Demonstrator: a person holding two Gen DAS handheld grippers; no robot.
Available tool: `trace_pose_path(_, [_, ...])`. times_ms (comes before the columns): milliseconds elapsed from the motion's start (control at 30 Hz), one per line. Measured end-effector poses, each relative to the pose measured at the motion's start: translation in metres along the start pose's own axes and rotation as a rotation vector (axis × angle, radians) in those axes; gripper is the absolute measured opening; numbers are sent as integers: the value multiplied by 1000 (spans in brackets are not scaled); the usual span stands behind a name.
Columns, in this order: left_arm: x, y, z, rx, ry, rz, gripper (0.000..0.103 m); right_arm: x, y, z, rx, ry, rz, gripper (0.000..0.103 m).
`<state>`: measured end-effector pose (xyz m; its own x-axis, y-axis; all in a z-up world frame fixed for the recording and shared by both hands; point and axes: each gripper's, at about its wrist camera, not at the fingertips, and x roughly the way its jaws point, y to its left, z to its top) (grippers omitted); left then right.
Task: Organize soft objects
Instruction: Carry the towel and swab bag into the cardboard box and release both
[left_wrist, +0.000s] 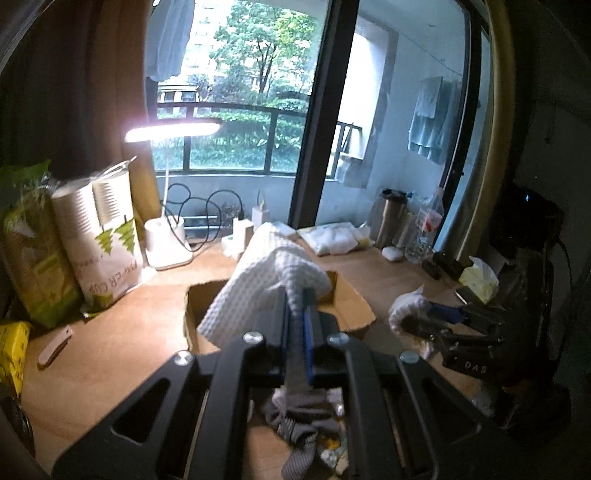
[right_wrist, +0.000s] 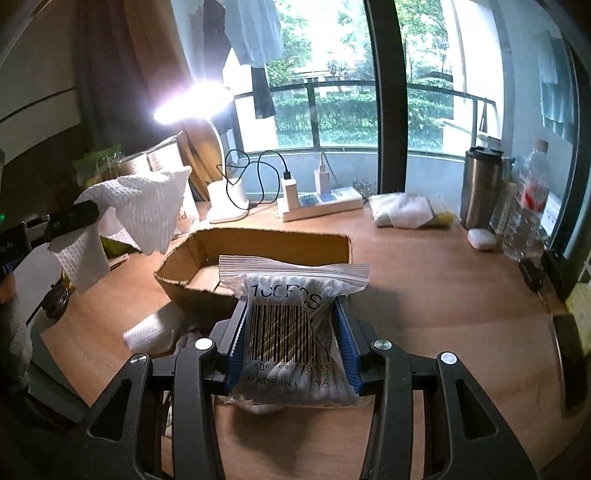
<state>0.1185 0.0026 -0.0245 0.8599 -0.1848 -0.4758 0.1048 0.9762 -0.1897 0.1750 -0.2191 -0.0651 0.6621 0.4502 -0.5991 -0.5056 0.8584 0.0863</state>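
My left gripper (left_wrist: 298, 295) is shut on a white waffle-weave cloth (left_wrist: 258, 291) and holds it in the air above an open cardboard box (left_wrist: 354, 306). The cloth (right_wrist: 144, 210) also shows in the right wrist view, hanging from the left gripper (right_wrist: 86, 214) at the left of the box (right_wrist: 258, 243). My right gripper (right_wrist: 291, 325) is shut on a clear zip bag of cotton swabs (right_wrist: 291, 314), held just in front of the box. A grey sock (left_wrist: 299, 417) lies on the desk below the left gripper.
A lit desk lamp (right_wrist: 225, 199), a power strip with chargers (right_wrist: 321, 203), a steel tumbler (right_wrist: 480, 188), a water bottle (right_wrist: 524, 210) and a bag of white pads (right_wrist: 406, 210) stand at the back of the wooden desk. Paper cup packs (left_wrist: 99, 236) stand at the left.
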Motion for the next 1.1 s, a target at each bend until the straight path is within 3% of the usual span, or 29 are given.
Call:
trace_pose_path(333, [45, 1, 17, 2, 0, -12, 7, 31, -13, 29, -17, 8, 12, 46])
trace_pose_path(633, [100, 7, 11, -28, 85, -31, 6, 71, -19, 45, -11, 46, 36, 46])
trace_pose_path(1100, [167, 3, -17, -53, 248, -71, 6, 116, -26, 44, 24, 114, 78, 46])
